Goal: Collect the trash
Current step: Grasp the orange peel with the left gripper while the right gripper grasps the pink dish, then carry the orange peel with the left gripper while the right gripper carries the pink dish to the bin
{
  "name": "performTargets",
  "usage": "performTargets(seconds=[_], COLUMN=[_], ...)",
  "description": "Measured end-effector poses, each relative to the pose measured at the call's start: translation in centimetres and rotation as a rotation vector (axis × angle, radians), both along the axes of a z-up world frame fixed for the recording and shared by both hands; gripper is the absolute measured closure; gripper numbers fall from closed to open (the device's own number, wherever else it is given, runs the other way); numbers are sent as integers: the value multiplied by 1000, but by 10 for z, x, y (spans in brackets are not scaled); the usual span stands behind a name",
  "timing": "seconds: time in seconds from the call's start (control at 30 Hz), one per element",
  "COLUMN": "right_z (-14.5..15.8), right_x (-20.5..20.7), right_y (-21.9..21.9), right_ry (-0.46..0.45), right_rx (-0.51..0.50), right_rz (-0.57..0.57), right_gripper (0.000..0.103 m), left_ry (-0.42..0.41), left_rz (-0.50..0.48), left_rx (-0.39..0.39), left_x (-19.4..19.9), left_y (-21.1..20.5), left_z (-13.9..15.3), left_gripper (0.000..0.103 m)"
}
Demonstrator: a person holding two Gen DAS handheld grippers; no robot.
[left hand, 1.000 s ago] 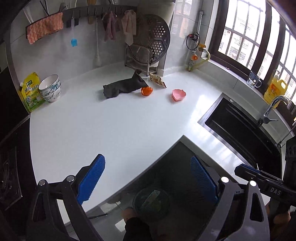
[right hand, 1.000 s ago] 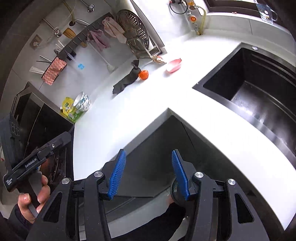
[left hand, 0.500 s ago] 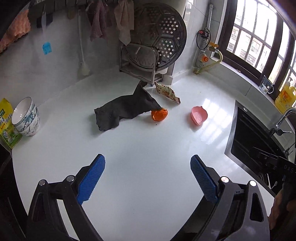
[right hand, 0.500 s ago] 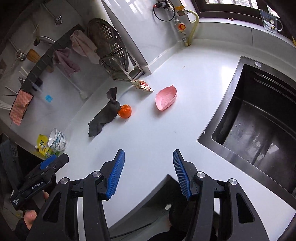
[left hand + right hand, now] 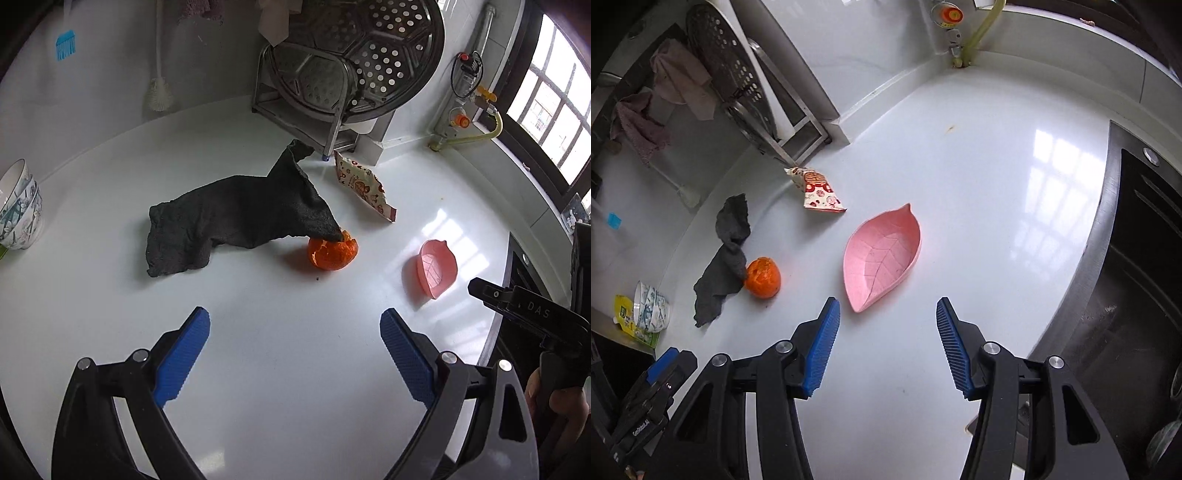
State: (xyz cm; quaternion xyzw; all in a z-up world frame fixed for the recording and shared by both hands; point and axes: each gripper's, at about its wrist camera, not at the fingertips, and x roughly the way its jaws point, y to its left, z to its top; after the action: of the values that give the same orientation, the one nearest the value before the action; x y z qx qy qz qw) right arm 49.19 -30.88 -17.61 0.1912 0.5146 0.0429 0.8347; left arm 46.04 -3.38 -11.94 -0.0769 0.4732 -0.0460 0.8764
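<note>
Both tools are wide apart and hold nothing: the left tool (image 5: 295,343) and the right tool (image 5: 888,325). On the white bench (image 5: 258,369), the orange peel (image 5: 332,253) touches the dark cloth (image 5: 236,221). The snack wrapper (image 5: 364,186) lies near that cloth too.

"DAS" stands on the right tongs' black body (image 5: 532,314) (letters cut off beyond that); "GenRobot.AI" runs along the left tongs' body (image 5: 639,428).
</note>
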Motion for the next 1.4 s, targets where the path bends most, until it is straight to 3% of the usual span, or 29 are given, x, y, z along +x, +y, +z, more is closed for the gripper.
performTargets(seconds=[0.27, 0.37, 0.4, 0.5, 0.97, 1.03, 1.1, 1.17, 1.27, 1.4], right_z=[-28, -32, -33, -35, -37, -38, -38, -38, -38, -37], right_x=[36, 38, 39, 40, 34, 33, 33, 32, 30, 26], right_y=[4, 10, 12, 14, -14, -16, -16, -17, -17, -16], right_ry=[26, 15, 17, 12, 3, 3, 0, -1, -3, -7], right_rx=[-45, -72, -70, -65, -10, -3, 0, 4, 8, 23], right_rz=[12, 43, 62, 98, 79, 78, 78, 77, 80, 89], right_gripper=[52, 68, 78, 97, 99, 99, 99, 99, 99, 99], left_ry=[31, 35, 35, 40, 40, 30, 32, 33, 21, 20], left_rz=[56, 60, 58, 58, 77, 86, 86, 78, 41, 36], left_rx=[12, 12, 12, 19, 70, 72, 100, 126, 137, 108], left_x=[32, 41, 44, 53, 92, 94, 96, 96, 92, 84], left_y=[-13, -17, -19, -25, -47, -47, -50, -54, -63, -61], left_z=[-21, -24, -25, -30, -57, -59, -63, -66, -64, -60], left_gripper=[11, 11, 11, 11, 11, 15, 36, 43, 62, 71])
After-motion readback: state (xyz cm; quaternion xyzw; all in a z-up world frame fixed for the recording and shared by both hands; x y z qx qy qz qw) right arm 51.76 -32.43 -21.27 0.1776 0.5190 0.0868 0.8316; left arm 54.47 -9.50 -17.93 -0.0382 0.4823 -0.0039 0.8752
